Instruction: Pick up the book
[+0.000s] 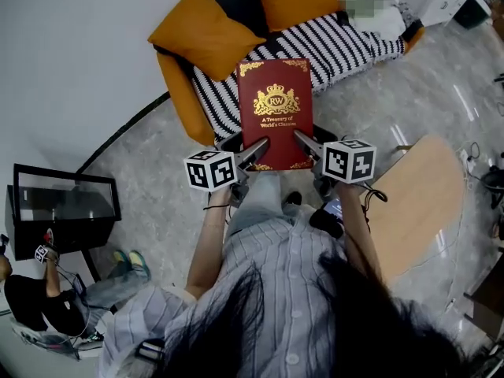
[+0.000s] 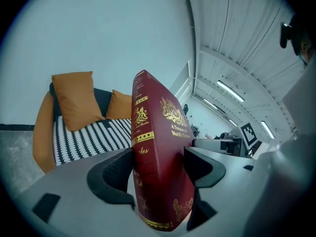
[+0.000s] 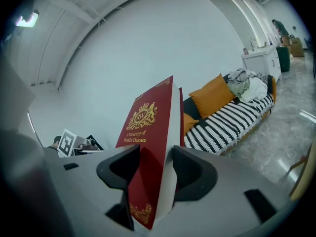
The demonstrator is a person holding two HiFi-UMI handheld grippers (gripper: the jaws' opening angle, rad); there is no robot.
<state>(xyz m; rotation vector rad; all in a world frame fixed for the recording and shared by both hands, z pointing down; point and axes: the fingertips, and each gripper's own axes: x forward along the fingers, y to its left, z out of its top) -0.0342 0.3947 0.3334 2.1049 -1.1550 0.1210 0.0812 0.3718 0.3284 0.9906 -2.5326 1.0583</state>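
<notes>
Here we go: the red book [image 1: 275, 113] is up in the air, front cover up, held out ahead of the person and clear of the striped sofa [image 1: 339, 46] beyond it. The left gripper [image 1: 253, 153] has its jaws clamped on the spine edge, down by the near corner. The right gripper [image 1: 305, 143] matches it on the page edge, its jaws spread wide across the book's full thickness and pressing on both covers. The far edge of the book hangs free, with nothing touching it. Bare marbled floor [image 1: 157, 172] lies open to the left. A round wooden table [image 1: 417, 203] sits close by the right arm, and a black glass-fronted cabinet [image 1: 63, 207] stands well off to the left. Gold on the cover: a crest with "RW", then "A Treasury of World's Classics".
</notes>
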